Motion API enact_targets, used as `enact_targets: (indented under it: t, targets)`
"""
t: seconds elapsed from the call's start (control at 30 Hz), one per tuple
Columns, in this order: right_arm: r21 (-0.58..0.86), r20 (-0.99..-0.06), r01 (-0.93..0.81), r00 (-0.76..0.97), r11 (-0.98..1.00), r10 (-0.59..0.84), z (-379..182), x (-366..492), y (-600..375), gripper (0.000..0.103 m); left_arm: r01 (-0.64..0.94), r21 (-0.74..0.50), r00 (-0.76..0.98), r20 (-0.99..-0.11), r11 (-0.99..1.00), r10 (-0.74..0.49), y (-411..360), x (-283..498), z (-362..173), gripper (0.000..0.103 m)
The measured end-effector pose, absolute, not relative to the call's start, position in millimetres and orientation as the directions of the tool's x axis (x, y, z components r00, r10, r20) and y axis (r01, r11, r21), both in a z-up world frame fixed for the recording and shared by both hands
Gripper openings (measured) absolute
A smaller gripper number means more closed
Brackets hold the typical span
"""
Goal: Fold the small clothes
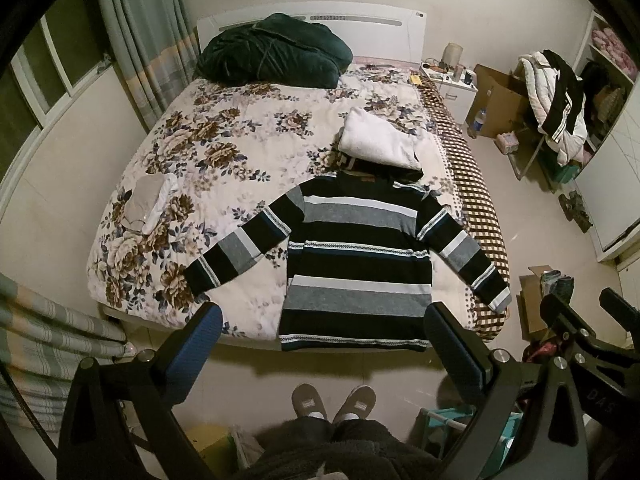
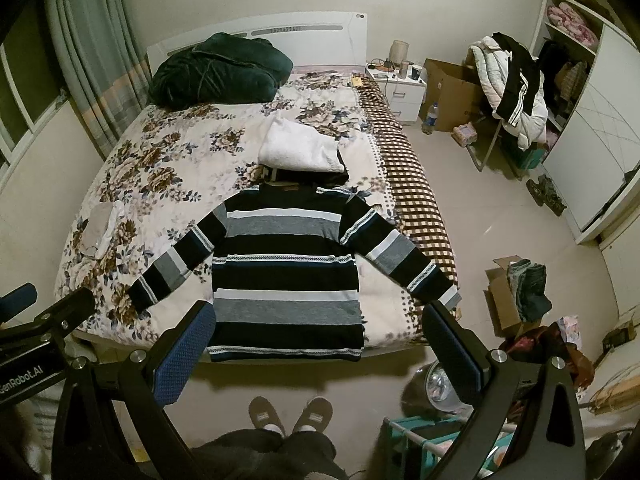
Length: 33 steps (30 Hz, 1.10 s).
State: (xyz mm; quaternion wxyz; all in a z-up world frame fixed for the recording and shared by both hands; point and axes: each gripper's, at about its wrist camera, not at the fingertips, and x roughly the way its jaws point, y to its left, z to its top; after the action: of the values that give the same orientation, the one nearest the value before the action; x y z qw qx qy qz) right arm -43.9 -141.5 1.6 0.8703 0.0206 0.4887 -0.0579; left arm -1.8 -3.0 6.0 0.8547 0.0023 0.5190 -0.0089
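**Striped sweater spread flat on the bed**

The striped sweater [image 1: 352,256] lies face-up near the foot of the floral bedspread [image 1: 224,152], sleeves out. Left gripper [image 1: 324,344] and right gripper [image 2: 320,344] hover spread, empty. Behind the collar sits what looks like a folded white towel [image 2: 298,146].

The room was lit dimly and warmly from overhead. A soft shadow was cast on the floor [image 1: 320,364] below the bed's [image 1: 248,168] foot edge. Strong barrel distortion was seen in both views, with walls bowed and corners blackened. Slight softness and grain were noted throughout; the window [image 1: 44,80] was dark.
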Motion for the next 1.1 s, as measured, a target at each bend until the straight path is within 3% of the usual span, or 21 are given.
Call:
enact_targets:
  t: [1.1]
  targets:
    - [-0.010, -0.850, 0.116, 0.522, 0.993, -0.070, 7, -39, -136, 0.103, 0.012, 0.001, 0.478, -0.878, 1.000, -0.005, 2, 6, 14, 0.103]
